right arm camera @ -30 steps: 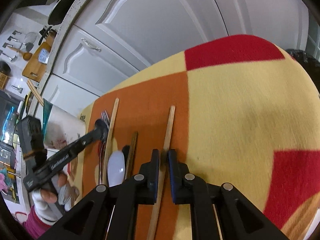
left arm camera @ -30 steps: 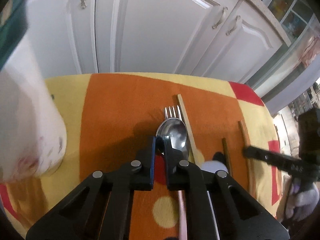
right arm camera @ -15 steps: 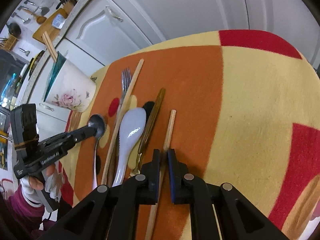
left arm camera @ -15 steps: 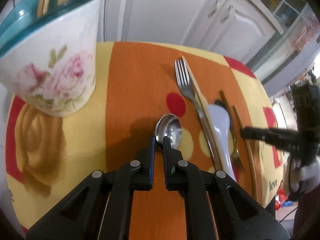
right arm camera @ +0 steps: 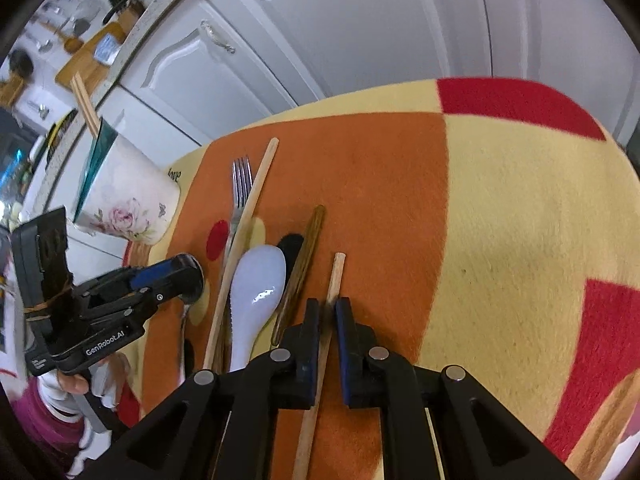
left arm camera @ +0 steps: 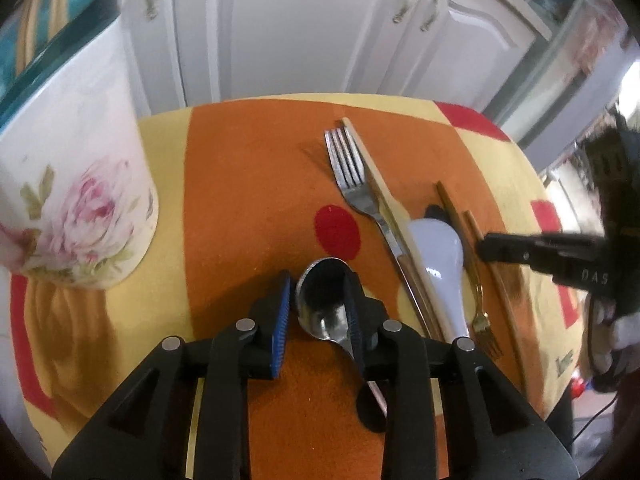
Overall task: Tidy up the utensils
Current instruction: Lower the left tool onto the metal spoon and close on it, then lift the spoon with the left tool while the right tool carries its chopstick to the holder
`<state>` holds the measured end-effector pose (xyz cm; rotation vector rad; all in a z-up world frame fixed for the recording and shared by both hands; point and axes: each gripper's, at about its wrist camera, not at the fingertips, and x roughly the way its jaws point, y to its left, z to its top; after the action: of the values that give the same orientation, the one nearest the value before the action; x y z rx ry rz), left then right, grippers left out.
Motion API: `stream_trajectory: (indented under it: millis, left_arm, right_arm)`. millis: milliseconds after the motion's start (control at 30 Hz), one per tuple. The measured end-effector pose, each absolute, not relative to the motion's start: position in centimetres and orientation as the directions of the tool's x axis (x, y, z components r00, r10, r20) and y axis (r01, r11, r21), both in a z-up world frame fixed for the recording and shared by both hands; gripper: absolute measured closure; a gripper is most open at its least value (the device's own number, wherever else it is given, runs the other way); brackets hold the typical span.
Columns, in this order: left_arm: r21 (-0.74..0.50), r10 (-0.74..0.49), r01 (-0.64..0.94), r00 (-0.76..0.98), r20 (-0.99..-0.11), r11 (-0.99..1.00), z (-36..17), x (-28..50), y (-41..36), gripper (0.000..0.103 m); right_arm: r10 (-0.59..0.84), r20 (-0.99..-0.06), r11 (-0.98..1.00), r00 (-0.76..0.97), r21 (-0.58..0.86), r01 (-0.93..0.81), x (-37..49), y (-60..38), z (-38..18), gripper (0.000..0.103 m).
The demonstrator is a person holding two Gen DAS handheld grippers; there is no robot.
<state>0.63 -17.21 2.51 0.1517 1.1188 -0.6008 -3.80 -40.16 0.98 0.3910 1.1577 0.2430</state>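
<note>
Left gripper (left arm camera: 316,308): jaws just been opening, narrow gap; spoon (left arm camera: 322,300) bowl between, pads not clamping.
Right gripper (right arm camera: 327,320): pinching chopstick (right arm camera: 334,280), axis near-to-far.
Cup (left arm camera: 72,184): far left, nearer left hand.

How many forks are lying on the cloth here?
2. A steel fork lies left of the white spoon, tines pointing away; a small gold fork lies right of that spoon, tines toward the camera. The floral cup may hide more.
</note>
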Motion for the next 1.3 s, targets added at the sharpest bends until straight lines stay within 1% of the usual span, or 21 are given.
stream_trajectory:
  millis: [33, 133, 233, 367, 433, 533, 633, 767, 900, 933, 967, 1033, 1100, 1133, 1167, 1300]
  left_arm:
    - [-0.182, -0.383, 0.532, 0.297, -0.875, 0.827, 2.6, 0.4, -17.2, 0.091]
    - [-0.2, -0.394, 0.522, 0.291, -0.872, 0.829, 3.0, -0.1, -16.6, 0.098]
    - [-0.19, -0.388, 0.509, 0.317, -0.866, 0.84, 3.9, -0.8, -15.7, 0.099]
    - [-0.215, -0.41, 0.484, 0.343, -0.845, 0.848, 5.6, -1.6, -14.3, 0.101]
    - [-0.23, -0.434, 0.481, 0.371, -0.821, 0.846, 7.3, -2.3, -13.4, 0.102]
    - [-0.217, -0.45, 0.495, 0.418, -0.789, 0.841, 9.8, -3.5, -12.5, 0.102]
    - [-0.202, -0.449, 0.5, 0.443, -0.776, 0.842, 11.0, -4.2, -11.8, 0.101]
    - [-0.209, -0.447, 0.48, 0.458, -0.769, 0.852, 11.5, -4.8, -10.6, 0.101]
    - [-0.225, -0.45, 0.463, 0.463, -0.763, 0.857, 11.8, -5.5, -10.1, 0.101]
    - [-0.226, -0.451, 0.462, 0.466, -0.761, 0.858, 12.0, -5.7, -9.9, 0.101]
    - [-0.226, -0.451, 0.46, 0.468, -0.759, 0.858, 12.2, -5.8, -9.8, 0.101]
    - [-0.226, -0.449, 0.453, 0.477, -0.756, 0.862, 12.5, -5.9, -9.5, 0.101]
    - [-0.226, -0.446, 0.448, 0.481, -0.755, 0.865, 12.5, -5.9, -9.4, 0.101]
    - [-0.225, -0.444, 0.445, 0.483, -0.755, 0.867, 12.5, -5.9, -9.3, 0.101]
    - [-0.226, -0.443, 0.442, 0.484, -0.754, 0.868, 12.5, -6.0, -9.2, 0.101]
    - [-0.241, -0.451, 0.434, 0.49, -0.746, 0.868, 12.9, -6.1, -8.6, 0.101]
  right_arm:
    - [0.369, -0.847, 0.915, 0.382, 0.403, 0.009, -3.8, -40.0, 1.2, 0.096]
    - [0.373, -0.834, 0.913, 0.406, 0.409, 0.001, -4.2, -40.2, 2.6, 0.096]
    - [0.393, -0.801, 0.901, 0.453, 0.434, -0.015, -5.2, -40.7, 4.8, 0.097]
    - [0.391, -0.771, 0.902, 0.502, 0.43, -0.042, -7.2, -41.0, 7.7, 0.097]
    - [0.394, -0.755, 0.9, 0.524, 0.432, -0.055, -8.1, -41.0, 9.1, 0.097]
    - [0.385, -0.742, 0.907, 0.549, 0.413, -0.078, -9.0, -40.6, 10.5, 0.097]
    - [0.344, -0.784, 0.926, 0.516, 0.374, -0.05, -8.5, -40.5, 9.6, 0.097]
    - [0.271, -0.864, 0.955, 0.424, 0.297, -0.005, -6.9, -39.1, 5.3, 0.095]
    - [0.247, -0.903, 0.963, 0.352, 0.268, 0.009, -5.2, -38.0, 1.9, 0.094]
    - [0.257, -0.898, 0.96, 0.358, 0.279, 0.013, -4.8, -37.9, 1.7, 0.084]
    - [0.253, -0.892, 0.961, 0.374, 0.277, 0.011, -4.5, -37.7, 1.8, 0.08]
    - [0.225, -0.897, 0.97, 0.38, 0.243, 0.0, -4.0, -37.2, 1.9, 0.08]
    - [0.207, -0.901, 0.975, 0.382, 0.223, -0.002, -3.8, -37.1, 1.8, 0.087]
    - [0.207, -0.901, 0.975, 0.382, 0.222, -0.007, -3.9, -37.2, 1.8, 0.093]
    - [0.218, -0.898, 0.972, 0.382, 0.233, -0.007, -4.0, -37.5, 1.8, 0.097]
    - [0.26, -0.868, 0.958, 0.423, 0.286, -0.001, -5.9, -38.8, 3.3, 0.097]
